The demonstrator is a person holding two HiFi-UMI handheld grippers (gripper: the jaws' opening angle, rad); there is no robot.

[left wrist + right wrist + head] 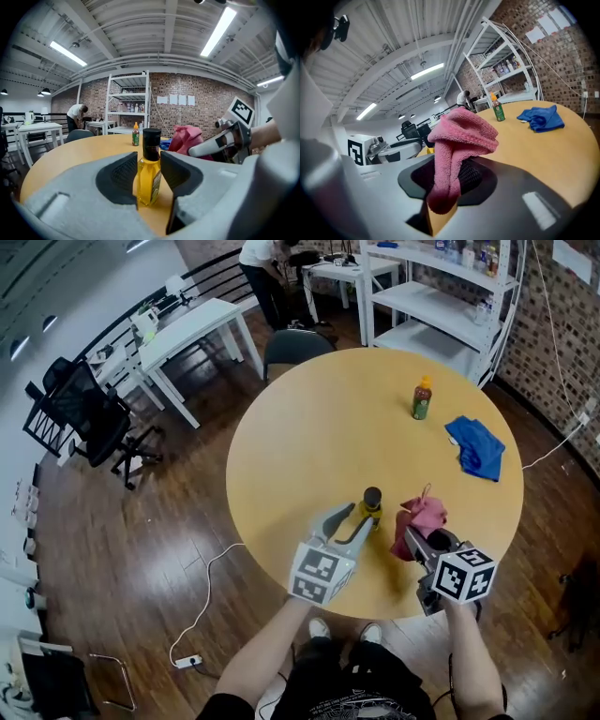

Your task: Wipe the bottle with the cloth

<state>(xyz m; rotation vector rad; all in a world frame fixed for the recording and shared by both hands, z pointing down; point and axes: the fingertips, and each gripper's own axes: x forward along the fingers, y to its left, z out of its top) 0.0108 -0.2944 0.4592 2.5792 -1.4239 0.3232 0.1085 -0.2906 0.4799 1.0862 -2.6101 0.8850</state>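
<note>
A small yellow bottle with a black cap stands upright near the front of the round wooden table. My left gripper is shut on the bottle, its dark pads against both sides of the body. Just to the right, my right gripper is shut on a pink cloth, which bunches up above the jaws. In the right gripper view the cloth hangs folded between the pads of that gripper. Cloth and bottle stand a little apart.
A green bottle with an orange cap and a blue cloth lie at the table's far right. A dark chair stands behind the table. White shelving is beyond it, and a cable runs across the floor.
</note>
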